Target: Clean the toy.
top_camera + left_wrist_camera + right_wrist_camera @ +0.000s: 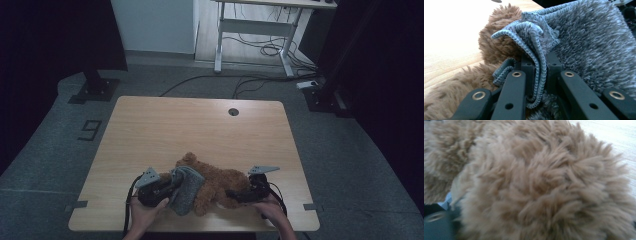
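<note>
A brown furry teddy bear [220,180] lies near the front edge of the wooden table [200,125]. A grey knitted cloth [187,192] is draped over its left part. My left gripper [175,187] is shut on that cloth; in the left gripper view the folded ribbed hem [536,57] is pinched between the two black jaws, with the bear's fur [496,42] behind it. My right gripper [232,194] is pushed into the bear's right end. The right gripper view is close on the fur [536,182], and its pads are hidden.
A round cable hole [233,111] sits in the table's far middle. Behind the table are a white desk frame [260,30], cables on the floor [250,80] and a black stand base [92,90]. The person's hands [145,215] come in at the front edge.
</note>
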A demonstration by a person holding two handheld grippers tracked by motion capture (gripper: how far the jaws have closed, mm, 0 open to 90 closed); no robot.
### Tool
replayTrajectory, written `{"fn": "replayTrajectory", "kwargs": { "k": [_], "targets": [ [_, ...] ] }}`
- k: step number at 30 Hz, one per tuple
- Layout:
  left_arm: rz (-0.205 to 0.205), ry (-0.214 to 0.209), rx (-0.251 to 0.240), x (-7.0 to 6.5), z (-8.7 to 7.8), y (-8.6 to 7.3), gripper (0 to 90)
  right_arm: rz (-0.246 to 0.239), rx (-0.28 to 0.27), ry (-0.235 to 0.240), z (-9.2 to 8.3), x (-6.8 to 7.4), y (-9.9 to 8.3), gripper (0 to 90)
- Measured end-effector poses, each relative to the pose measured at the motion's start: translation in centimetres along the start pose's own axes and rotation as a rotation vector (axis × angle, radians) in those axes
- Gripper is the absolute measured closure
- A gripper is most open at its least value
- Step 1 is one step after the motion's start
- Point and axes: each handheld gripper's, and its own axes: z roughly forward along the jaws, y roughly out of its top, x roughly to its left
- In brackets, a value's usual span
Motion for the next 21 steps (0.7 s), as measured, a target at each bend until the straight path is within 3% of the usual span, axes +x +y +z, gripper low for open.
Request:
{"fn": "replayTrajectory", "kwargs": {
  "k": [3,9,14,18,21],
  "targets": [
    [-0.010,-0.004,-0.011,-0.1,-0.1,-0.1,80.6,-0.045,-0.025,0.016,-0.5,0.2,-0.2,33.5],
    [-0.015,-0.001,-0.053,0.0,-0.6,-0.1,80.7,-0.122,-0.078,-0.013,-0.9,1.3,-0.1,48.1],
    [-0.033,0.007,-0.077,1.0,-0.7,1.5,80.8,-0.169,-0.168,-0.068,-0.7,1.7,1.4,53.2],
    [-0.053,0.031,-0.099,2.1,-0.4,3.1,80.7,-0.246,-0.267,-0.149,-0.4,1.9,3.6,53.5],
    [-0.057,0.039,-0.086,2.7,-0.1,3.5,80.6,-0.303,-0.294,-0.191,0.0,1.6,4.5,51.8]
  ]
}}
